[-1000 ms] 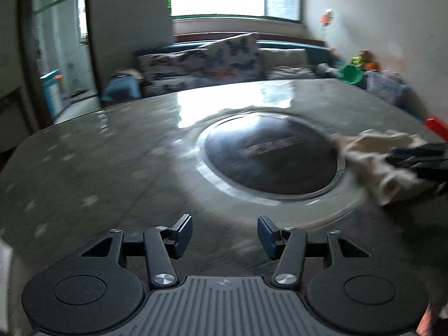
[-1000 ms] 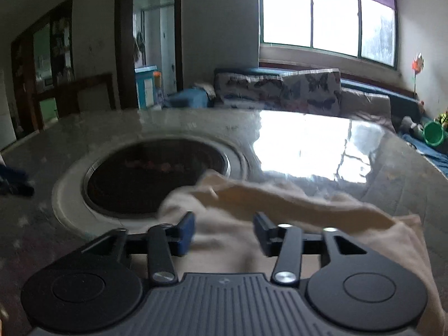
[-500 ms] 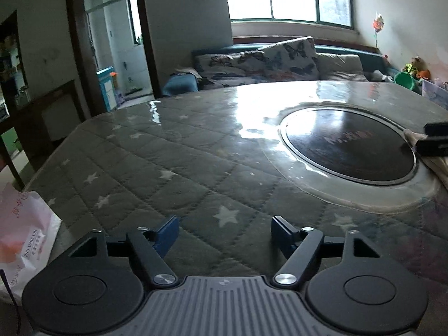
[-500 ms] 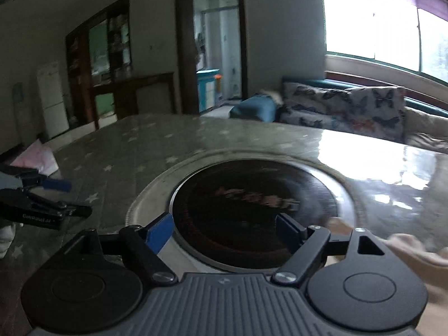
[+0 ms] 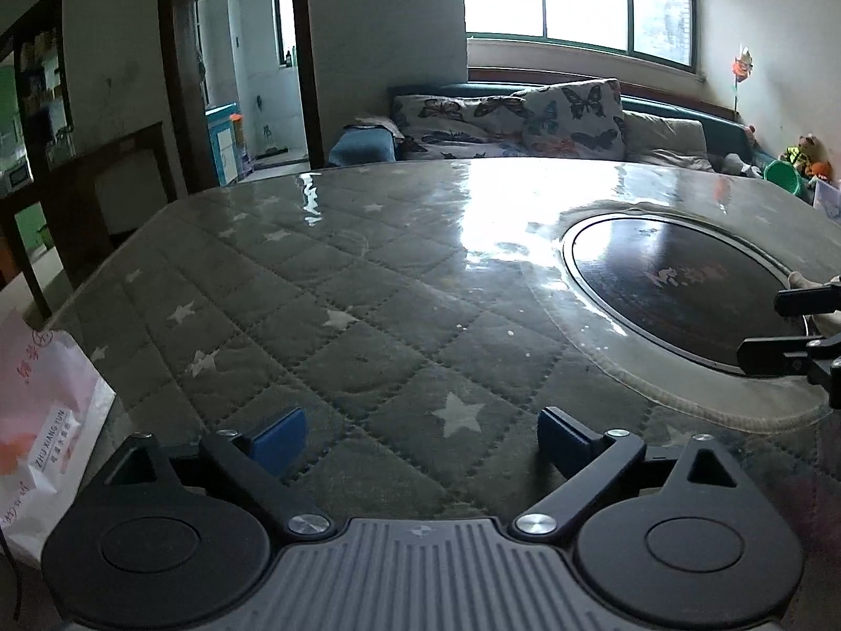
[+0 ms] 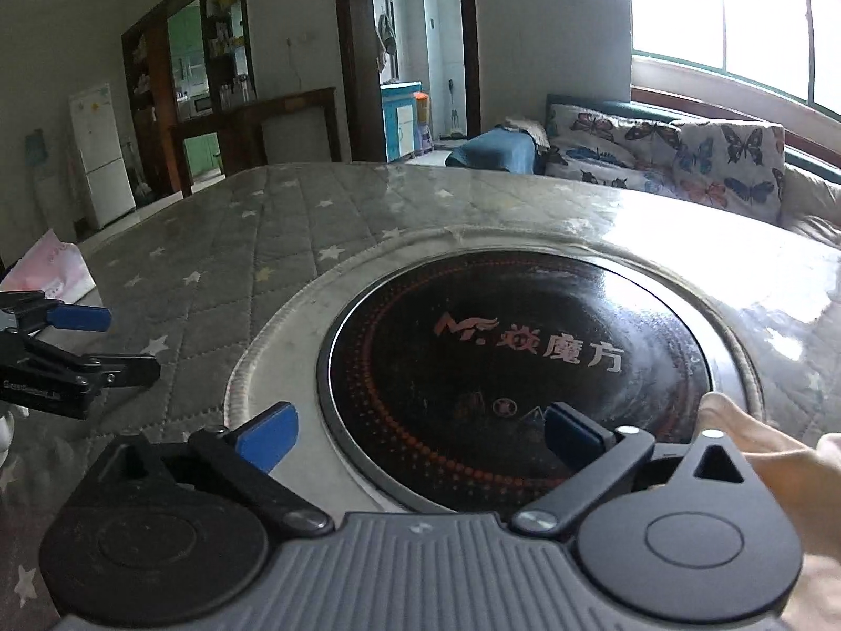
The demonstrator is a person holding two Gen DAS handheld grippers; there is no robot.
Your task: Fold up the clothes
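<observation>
A beige garment (image 6: 762, 452) lies bunched on the table at the lower right of the right wrist view, beside my right gripper (image 6: 420, 434). That gripper's jaws are opening, with nothing between them, over the round black cooktop (image 6: 515, 357). My left gripper (image 5: 420, 436) is also opening and empty, above the grey star-quilted table cover (image 5: 368, 326). In the left wrist view the right gripper (image 5: 788, 326) shows at the right edge, with a sliver of the garment (image 5: 828, 318) behind its fingers. The left gripper (image 6: 105, 342) appears at the left of the right wrist view.
A pink and white paper bag (image 5: 47, 420) sits at the table's left edge. Clear glossy plastic covers the quilt. Beyond the table stand a sofa with butterfly cushions (image 5: 525, 115), a dark wooden chair (image 5: 105, 194) and an open doorway.
Both grippers have opened wider. Both views swung left: the right gripper has come off the garment, which now lies at its right, and the left gripper now faces the quilted cover.
</observation>
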